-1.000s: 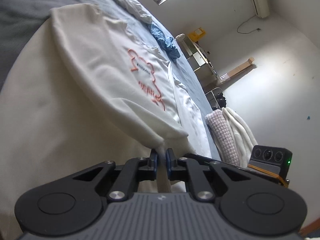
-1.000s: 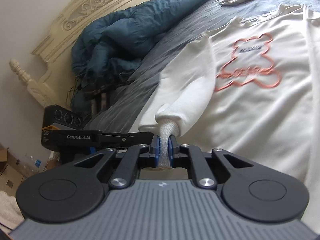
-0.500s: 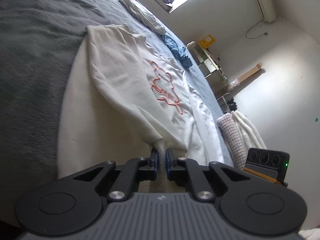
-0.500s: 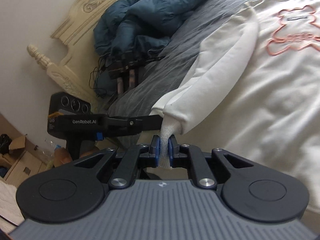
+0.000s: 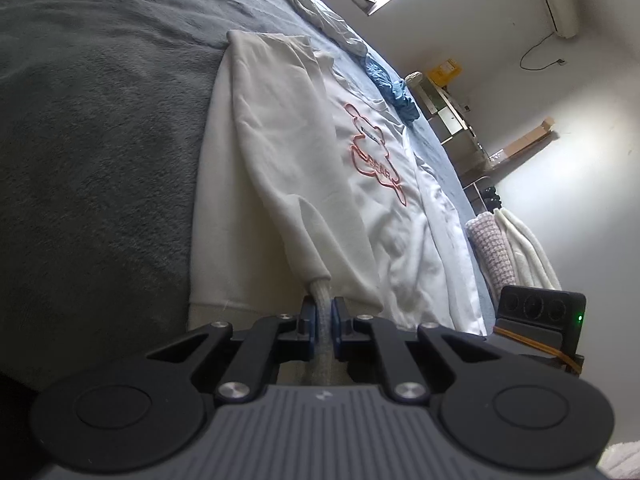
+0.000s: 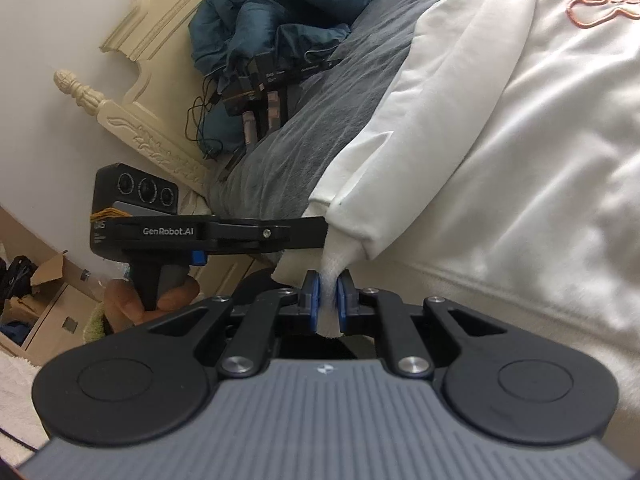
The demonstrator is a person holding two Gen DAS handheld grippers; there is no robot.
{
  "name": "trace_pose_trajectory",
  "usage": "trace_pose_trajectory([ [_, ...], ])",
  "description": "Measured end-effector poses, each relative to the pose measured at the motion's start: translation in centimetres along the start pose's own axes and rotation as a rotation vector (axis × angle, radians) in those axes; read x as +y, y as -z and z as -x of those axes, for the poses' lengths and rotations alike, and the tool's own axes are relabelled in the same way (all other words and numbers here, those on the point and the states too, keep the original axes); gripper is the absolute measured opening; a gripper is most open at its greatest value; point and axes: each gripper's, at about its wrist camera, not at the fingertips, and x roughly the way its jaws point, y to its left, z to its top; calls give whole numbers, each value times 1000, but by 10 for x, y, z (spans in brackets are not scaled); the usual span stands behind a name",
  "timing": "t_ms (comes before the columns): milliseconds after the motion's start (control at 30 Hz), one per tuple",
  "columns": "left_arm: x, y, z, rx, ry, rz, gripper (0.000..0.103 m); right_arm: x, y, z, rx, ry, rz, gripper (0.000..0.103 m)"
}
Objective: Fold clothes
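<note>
Left wrist view: sleeve cuffs clamped.
Left gripper (image 5: 324, 316) pinches one cuff of the cream sweatshirt (image 5: 360, 216); right gripper (image 6: 327, 300) pinches the other, bear print at 1 o'clock.

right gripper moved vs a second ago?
Yes. The right gripper, shut on the sleeve cuff, has pulled back toward the bed's edge: the headboard looms larger, the bear print slides off-frame.

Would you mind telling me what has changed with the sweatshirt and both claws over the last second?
Both claws drew back toward the bed's near edge, pulling the sleeves straight down the cream sweatshirt, so more grey blanket now shows. Nothing was taken or released: the left claw stays shut on the left cuff, the right claw on the right cuff.
</note>
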Motion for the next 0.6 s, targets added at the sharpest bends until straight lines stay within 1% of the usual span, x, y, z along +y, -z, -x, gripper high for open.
trace_pose_trajectory([
  [67,7,4,-3,21,-10,-10,10,0,2,-5,21,26,5,11],
  [133,13,8,-5,36,-12,-5,20,-4,5,-7,31,37,-17,12],
  [167,15,9,-6,35,-7,-7,20,-7,6,-7,35,40,-29,15],
  [200,16,11,-6,35,-3,-6,21,-9,8,-8,38,43,-42,20],
  [233,18,12,-6,34,1,-4,20,-12,9,-5,31,28,-62,25],
  [267,20,13,-7,33,5,-3,21,-15,10,-1,16,5,-85,33],
  [300,22,14,-7,32,6,-1,20,-18,11,4,-3,-15,-108,38],
  [333,23,14,-8,32,5,0,20,-23,11,8,-20,-31,-135,40],
  [367,24,15,-8,29,3,2,18,-28,12,13,-36,-46,-165,40],
  [433,27,15,-7,14,-6,15,12,-39,15,19,-64,-75,-222,40],
  [500,31,15,-5,-10,-13,36,9,-42,15,20,-77,-75,-245,40],
  [600,38,15,-3,-14,-5,73,8,-41,15,19,-84,-55,-243,39],
])
